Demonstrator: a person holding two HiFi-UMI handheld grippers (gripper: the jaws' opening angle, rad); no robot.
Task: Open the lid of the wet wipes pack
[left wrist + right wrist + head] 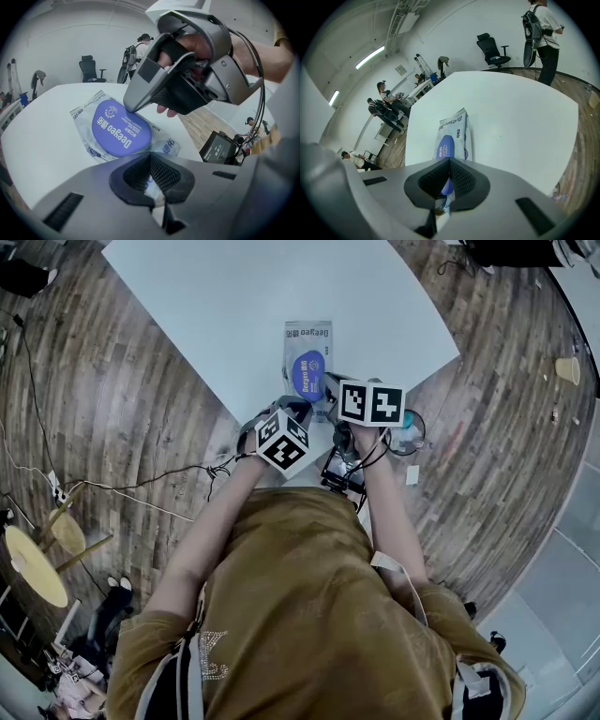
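The wet wipes pack (307,341) lies flat on the white table (206,306), its blue oval lid (308,374) down flat. My left gripper (302,411) is at the pack's near end. In the left gripper view its jaws (150,161) are shut, with the pack's near edge (165,146) caught between them. My right gripper (330,383) comes in from the right, its shut tip (130,107) on the lid (119,131) rim. In the right gripper view the lid's blue edge (446,185) shows between the closed pads (459,176).
The table's near corner and edge (375,399) run just under both grippers, with wood floor beyond. A small black device (219,147) with cables hangs at the person's front. A person and an office chair (493,49) stand far off.
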